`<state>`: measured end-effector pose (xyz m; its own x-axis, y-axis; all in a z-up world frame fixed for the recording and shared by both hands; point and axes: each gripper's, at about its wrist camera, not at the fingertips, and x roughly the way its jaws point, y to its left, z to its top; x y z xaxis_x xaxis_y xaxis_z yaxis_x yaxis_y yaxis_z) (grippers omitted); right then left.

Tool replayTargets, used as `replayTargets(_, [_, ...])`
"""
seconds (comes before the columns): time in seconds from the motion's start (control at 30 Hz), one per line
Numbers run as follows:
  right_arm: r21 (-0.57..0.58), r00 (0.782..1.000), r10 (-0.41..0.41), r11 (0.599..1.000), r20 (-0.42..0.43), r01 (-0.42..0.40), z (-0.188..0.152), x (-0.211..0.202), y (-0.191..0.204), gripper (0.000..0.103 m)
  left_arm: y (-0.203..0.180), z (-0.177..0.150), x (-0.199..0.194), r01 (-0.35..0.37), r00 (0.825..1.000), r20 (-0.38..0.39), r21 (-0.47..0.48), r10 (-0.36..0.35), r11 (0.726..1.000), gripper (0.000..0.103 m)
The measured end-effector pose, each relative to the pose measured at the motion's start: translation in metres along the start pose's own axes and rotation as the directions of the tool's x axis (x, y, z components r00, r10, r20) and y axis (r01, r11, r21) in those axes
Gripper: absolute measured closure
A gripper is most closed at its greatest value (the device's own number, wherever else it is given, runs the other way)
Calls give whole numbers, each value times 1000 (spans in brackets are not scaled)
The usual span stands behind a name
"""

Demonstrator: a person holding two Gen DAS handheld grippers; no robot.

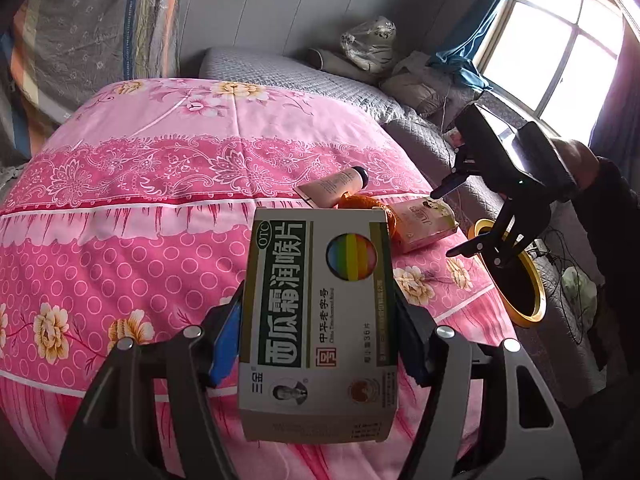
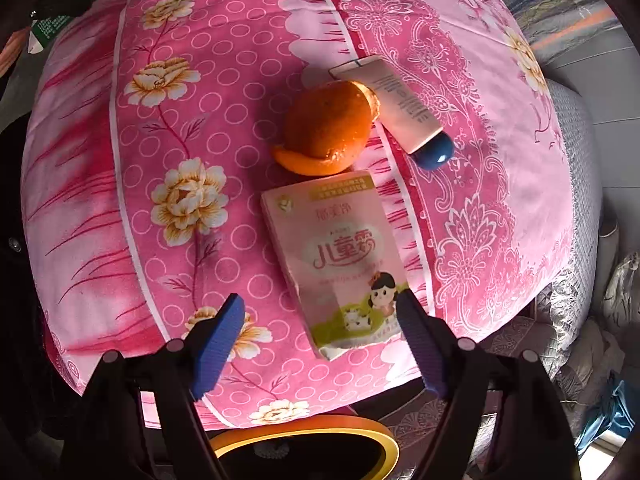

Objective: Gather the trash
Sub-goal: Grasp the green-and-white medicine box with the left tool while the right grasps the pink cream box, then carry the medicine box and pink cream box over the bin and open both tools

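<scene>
My left gripper [image 1: 320, 336] is shut on a white and green medicine box [image 1: 316, 320], which stands upright between its blue pads above the pink floral quilt [image 1: 140, 220]. Beyond it lie a pink tube [image 1: 332, 188], orange peel [image 1: 360, 202] and a pink carton [image 1: 424, 224]. In the right wrist view my right gripper [image 2: 320, 316] points steeply down, open, over the near end of the pink carton [image 2: 340, 260]. The orange peel [image 2: 328, 128] and the tube [image 2: 400, 108] lie just past it. From the left wrist view the right gripper [image 1: 444, 222] hangs beside the carton.
A dark bin with a yellow rim [image 2: 304, 426] stands at the bed's edge below my right gripper, the bin rim [image 1: 541, 296] also showing right of the quilt. Grey quilted bedding [image 1: 280, 68], bags and a window [image 1: 560, 40] lie behind. A sleeve [image 1: 612, 240] is at far right.
</scene>
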<state>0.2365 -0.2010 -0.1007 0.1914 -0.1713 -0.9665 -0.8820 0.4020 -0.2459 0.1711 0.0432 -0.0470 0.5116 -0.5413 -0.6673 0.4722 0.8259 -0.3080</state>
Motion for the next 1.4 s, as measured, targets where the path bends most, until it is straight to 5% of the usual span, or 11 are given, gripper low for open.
replayTargets(0.17, [60,998,62,996,9,-63,8,13,-18,29,4,-1,1,2,1000,-10,-26,-2,1000,41])
replayTargets(0.4, [223,976,155,957,151,-186,-12,5,-45,57,0,1,-9,-27,1000,7,-12,27,1000,41])
replayTargets(0.5, [287,972,106,944,207,-164,-27,-2,-51,74,-5,2,-11,-25,1000,16,2,25,1000,41])
replayTargets(0.77, [493,932,17,845,363,-208,-63,-17,-59,82,-23,8,-19,-36,996,77,20,34,999,41])
replayTargets(0.83, [521,890,18,805,455,-283,-73,-37,-57,82,-27,10,-24,-70,992,111,11,68,997,41])
replayTargets(0.9, [517,822,10,773,570,-368,-85,-60,-51,82,-31,12,-32,-139,978,158,-8,139,990,41])
replayTargets(1.0, [501,715,-6,717,699,-484,-99,-87,-37,82,-40,15,-45,-287,929,236,-31,286,957,41])
replayTargets(1.1, [462,615,3,657,789,-596,-113,-99,-17,82,-50,19,-58,-355,885,302,-56,355,933,41])
replayTargets(1.27, [460,536,-25,547,844,-699,-138,-104,15,82,-79,22,-75,-389,841,390,-43,375,920,41])
replayTargets(1.4, [462,475,-116,511,872,-724,-168,-122,39,82,-101,28,-80,-347,851,418,-4,317,938,41])
